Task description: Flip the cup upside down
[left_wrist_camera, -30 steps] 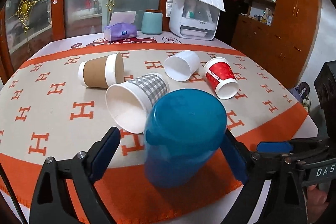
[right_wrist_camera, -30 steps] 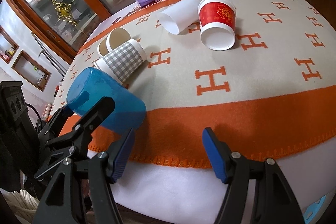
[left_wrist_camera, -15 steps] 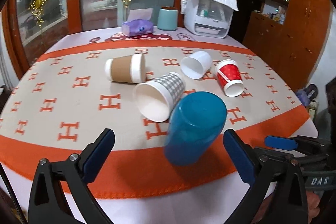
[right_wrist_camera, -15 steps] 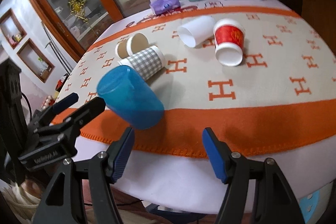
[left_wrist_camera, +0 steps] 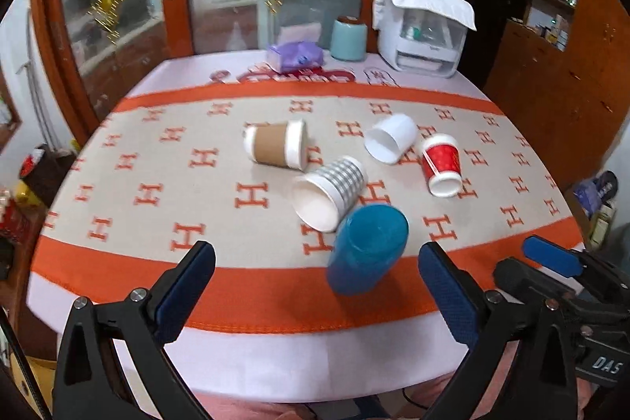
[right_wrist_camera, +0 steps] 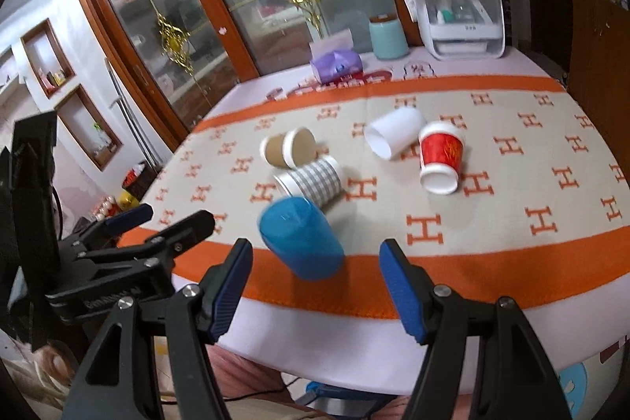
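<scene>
A blue plastic cup (left_wrist_camera: 366,248) stands upside down on the orange band of the tablecloth near the table's front edge; it also shows in the right wrist view (right_wrist_camera: 301,243). My left gripper (left_wrist_camera: 315,286) is open and empty, pulled back from the cup. My right gripper (right_wrist_camera: 317,286) is open and empty, just in front of the cup. Each gripper shows in the other's view: the right one (left_wrist_camera: 551,258) and the left one (right_wrist_camera: 165,219).
Paper cups lie on their sides behind the blue cup: grey checked (left_wrist_camera: 330,189), brown sleeved (left_wrist_camera: 275,148), white (left_wrist_camera: 390,138), red (left_wrist_camera: 441,164). At the table's back stand a tissue pack (left_wrist_camera: 293,56), a teal canister (left_wrist_camera: 348,38) and a white appliance (left_wrist_camera: 421,30).
My left gripper has let go of the blue cup and drawn back from it. The cup stays bottom up on the cloth. My right gripper has also backed away and risen.
</scene>
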Demonstrator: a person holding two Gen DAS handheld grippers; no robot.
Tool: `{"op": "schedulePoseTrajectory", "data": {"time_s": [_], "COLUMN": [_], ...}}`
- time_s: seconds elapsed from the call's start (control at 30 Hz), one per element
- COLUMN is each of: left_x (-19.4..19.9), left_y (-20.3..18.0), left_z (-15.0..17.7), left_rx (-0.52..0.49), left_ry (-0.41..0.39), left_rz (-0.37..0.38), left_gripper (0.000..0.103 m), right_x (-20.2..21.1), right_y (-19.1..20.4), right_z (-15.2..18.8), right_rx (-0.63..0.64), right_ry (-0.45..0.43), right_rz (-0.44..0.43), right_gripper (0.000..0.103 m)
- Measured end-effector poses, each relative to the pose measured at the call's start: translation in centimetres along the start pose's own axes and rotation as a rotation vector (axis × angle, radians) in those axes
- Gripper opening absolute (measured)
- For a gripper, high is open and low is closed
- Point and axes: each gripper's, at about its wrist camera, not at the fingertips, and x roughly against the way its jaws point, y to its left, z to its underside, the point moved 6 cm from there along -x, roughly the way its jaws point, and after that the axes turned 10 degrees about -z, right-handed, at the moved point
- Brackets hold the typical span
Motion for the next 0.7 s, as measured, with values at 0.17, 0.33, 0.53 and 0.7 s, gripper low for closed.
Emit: {"op": "schedulePoseTrajectory", "data": {"time_s": [0.17, 0.33, 0.53, 0.7], "left_x": [1.8, 3.2, 4.7, 4.9], "left_y": [0.4, 0.4, 0.1, 0.0], "left_z": [-1.4, -2.6, -3.7, -4.3], "left_rx": [0.019, 0.044, 0.045, 0.045], "left_ry": [-0.015, -0.028, -0.071, -0.092], "left_rz": [-0.013, -0.015, -0.021, -0.043], "left_gripper": [0.102, 0.102, 0.102, 0.102], "right_x": [1.7, 2.8, 3.1, 3.0], "right_y": [1.6, 2.1, 2.2, 2.0], "right_z": [-1.6, -2.7, -3.5, -4.0], "right_rx": [0.037, 0.073, 0.096, 0.099], "right_ry": [-0.048, -0.098, -0.122, -0.128], "right_rz": [0.018, 0.069, 0.084, 0.093], "right_gripper": [0.068, 0.072, 0.073, 0.073]}}
